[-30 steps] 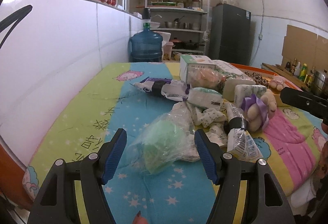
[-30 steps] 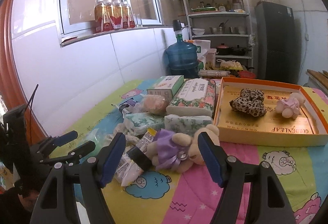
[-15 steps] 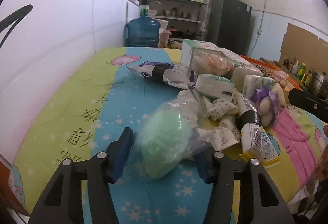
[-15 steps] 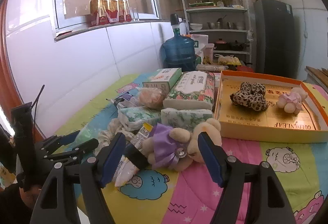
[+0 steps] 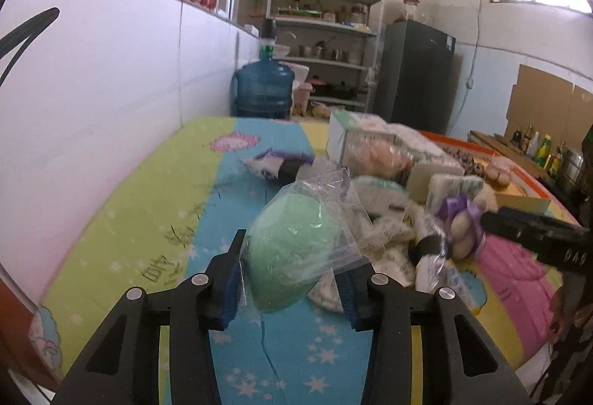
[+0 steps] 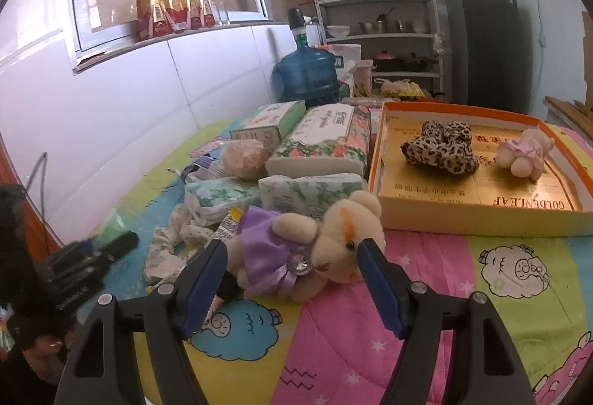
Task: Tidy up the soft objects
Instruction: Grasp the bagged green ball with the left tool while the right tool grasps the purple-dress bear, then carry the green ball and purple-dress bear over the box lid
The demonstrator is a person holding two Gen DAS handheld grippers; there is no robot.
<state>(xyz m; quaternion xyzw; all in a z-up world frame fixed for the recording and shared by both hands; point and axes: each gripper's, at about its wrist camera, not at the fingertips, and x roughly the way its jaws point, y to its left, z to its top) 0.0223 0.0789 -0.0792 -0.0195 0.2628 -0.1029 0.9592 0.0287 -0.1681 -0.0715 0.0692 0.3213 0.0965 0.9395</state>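
In the left wrist view our left gripper sits at bottom centre, clamped on the green soft ball in a clear plastic bag, w/ both blue pads pressed into the bag's sides; the bag looks lifted off the patterned blanket, tho we can't be sure how far. Behind it, mid-frame right, lies the pile: tissue packs, a crumpled patterned cloth & a wrapped tube w/ a black band, all blurred. The right tool's black body pokes in from the right edge. In the right wrist view our right gripper is at bottom centre, fingers spread wide, one either side of the cream teddy bear in a purple dress, which lies on its side on the blanket; the pads look apart from it, no grip. Upper right of that frame is the orange-rimmed box, holding a leopard-print scrunchie & a small pink plush, apart from each other. Left of the box: a floral tissue pack, a green-white tissue box, a bagged pinkish ball & two smaller floral packs in front. A blue water jug stands beyond the blanket, upper centre.
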